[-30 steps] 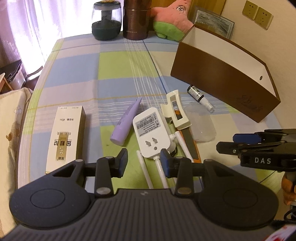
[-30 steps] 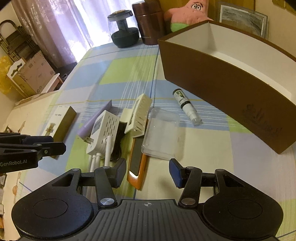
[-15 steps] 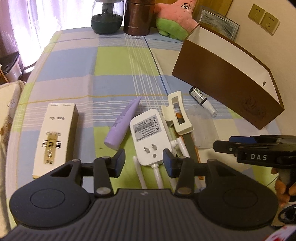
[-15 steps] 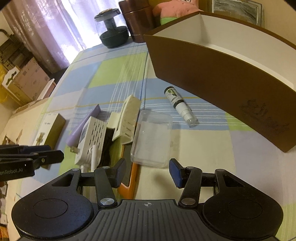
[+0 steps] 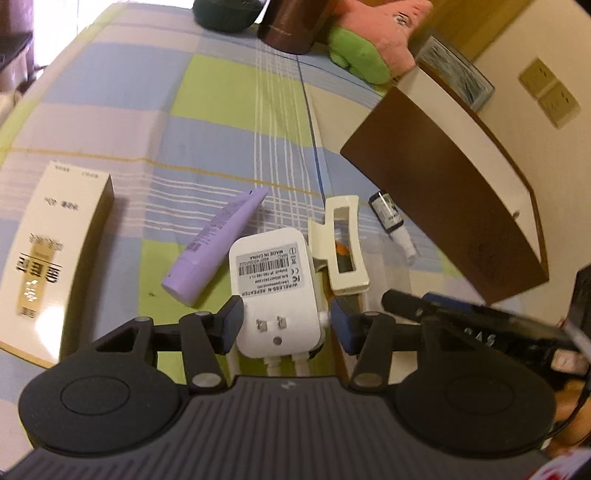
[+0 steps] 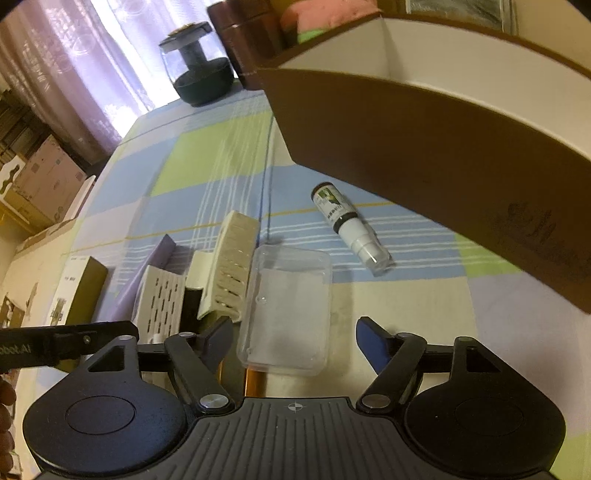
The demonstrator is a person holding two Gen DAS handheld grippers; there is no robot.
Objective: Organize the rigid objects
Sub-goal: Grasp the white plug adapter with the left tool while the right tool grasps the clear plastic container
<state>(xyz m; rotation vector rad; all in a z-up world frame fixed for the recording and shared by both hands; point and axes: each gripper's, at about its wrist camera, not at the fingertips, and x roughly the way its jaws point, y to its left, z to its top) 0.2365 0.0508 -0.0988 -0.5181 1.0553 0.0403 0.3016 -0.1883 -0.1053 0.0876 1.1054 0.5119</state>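
My left gripper [image 5: 284,323] is open, its fingers on either side of the white wireless repeater [image 5: 275,280], which lies on the checked cloth. Beside it lie a purple tube [image 5: 218,242], a cream hair clip [image 5: 341,245] and a small spray bottle [image 5: 391,229]. My right gripper [image 6: 295,341] is open, its fingers on either side of the near end of a clear plastic box [image 6: 286,308]. The spray bottle [image 6: 349,225] lies beyond it. The brown storage box [image 6: 461,144] stands at the right.
A tan carton [image 5: 51,254] lies at the left. An orange-edged flat item [image 6: 255,380] sits under the clear box. A dark jar [image 6: 199,70], a brown canister [image 5: 291,22] and a pink plush [image 5: 373,40] stand at the far edge.
Both grippers have moved forward and down. The left fingers now flank the repeater and the right fingers flank the clear box.
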